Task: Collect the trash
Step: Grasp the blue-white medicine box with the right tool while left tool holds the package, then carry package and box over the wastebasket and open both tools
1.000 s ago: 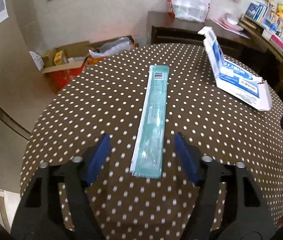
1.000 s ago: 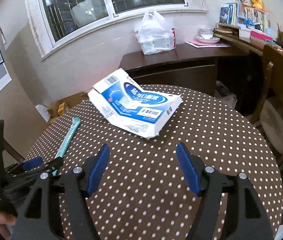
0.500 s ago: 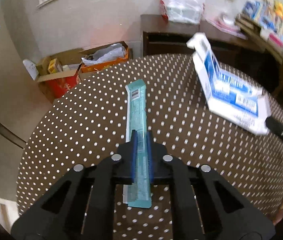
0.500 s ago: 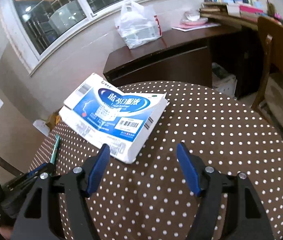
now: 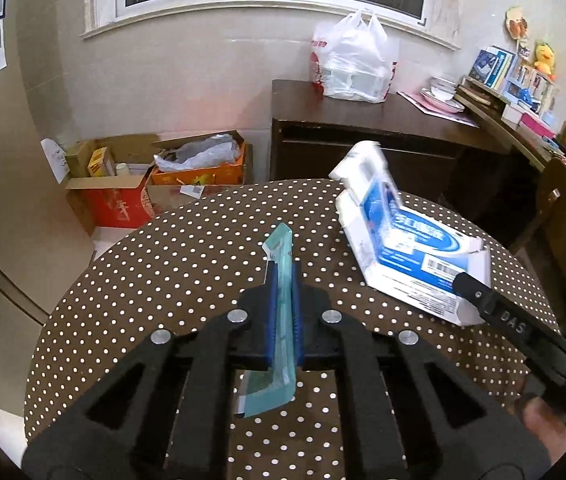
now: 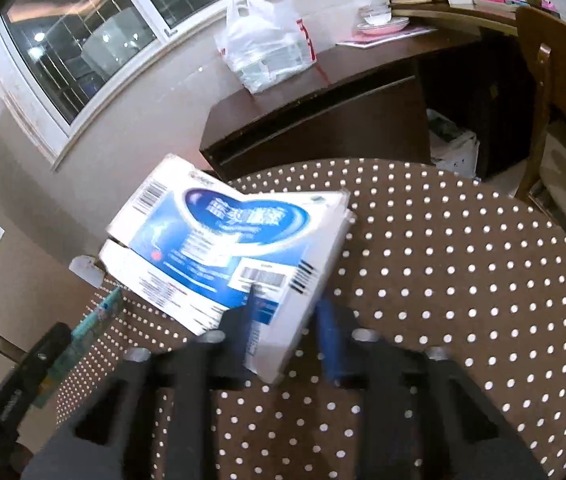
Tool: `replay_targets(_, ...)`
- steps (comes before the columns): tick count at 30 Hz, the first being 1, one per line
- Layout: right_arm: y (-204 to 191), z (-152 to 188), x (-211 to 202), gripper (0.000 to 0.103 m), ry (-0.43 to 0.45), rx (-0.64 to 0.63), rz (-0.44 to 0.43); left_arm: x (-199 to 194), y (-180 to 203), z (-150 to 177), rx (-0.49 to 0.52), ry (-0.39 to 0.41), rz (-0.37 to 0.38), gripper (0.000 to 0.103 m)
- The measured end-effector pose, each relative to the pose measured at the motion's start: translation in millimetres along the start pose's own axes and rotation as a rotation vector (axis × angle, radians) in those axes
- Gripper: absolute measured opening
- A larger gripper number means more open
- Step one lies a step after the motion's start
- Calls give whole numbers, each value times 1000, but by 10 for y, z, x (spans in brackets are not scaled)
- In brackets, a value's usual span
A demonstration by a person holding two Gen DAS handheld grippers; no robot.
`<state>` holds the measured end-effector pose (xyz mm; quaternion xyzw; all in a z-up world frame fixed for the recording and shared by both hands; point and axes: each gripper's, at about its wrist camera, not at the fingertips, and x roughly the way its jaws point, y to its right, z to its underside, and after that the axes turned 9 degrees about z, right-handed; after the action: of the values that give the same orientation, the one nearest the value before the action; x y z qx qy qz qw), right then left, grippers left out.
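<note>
On the polka-dot bench (image 5: 155, 264), we clamp the teal wrapper (image 5: 281, 280) edge-on in the left gripper (image 5: 283, 320), jaws tight around it so it lifts clear. Our right gripper (image 6: 289, 336) straddles a corner of the blue-and-white box (image 6: 223, 240); jaws narrow, though blur hides whether they grip.

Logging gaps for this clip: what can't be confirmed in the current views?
- Right claw: right wrist view is motion-blurred; whether it is clamped on the blue-and-white box is unclear.
- Box lettering: blurred, unreadable.
- Teal packet: its middle is hidden by the left claw shut on it.
- No bin in view.
</note>
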<state>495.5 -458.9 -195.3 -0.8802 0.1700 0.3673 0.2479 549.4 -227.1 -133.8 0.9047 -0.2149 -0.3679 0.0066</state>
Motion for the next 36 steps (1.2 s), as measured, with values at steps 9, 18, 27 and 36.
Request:
replay_targets(9, -330, 102, -595, 3, 128, -147, -36, -495, -66, 44, -25, 52, 86, 4)
replay_targets(18, -1150, 526, -1431, 2, 271, -378, -55, -1384, -455, 344, -73, 126, 96, 3)
replay_targets(27, -1705, 1151, -1855, 2, 274, -499, -99, -1889, -931, 813, -141, 119, 86, 2)
replay_targets(36, -2004, 1556, -1967, 2, 248, -567, -134, -2214, -1235, 900, -181, 159, 70, 2)
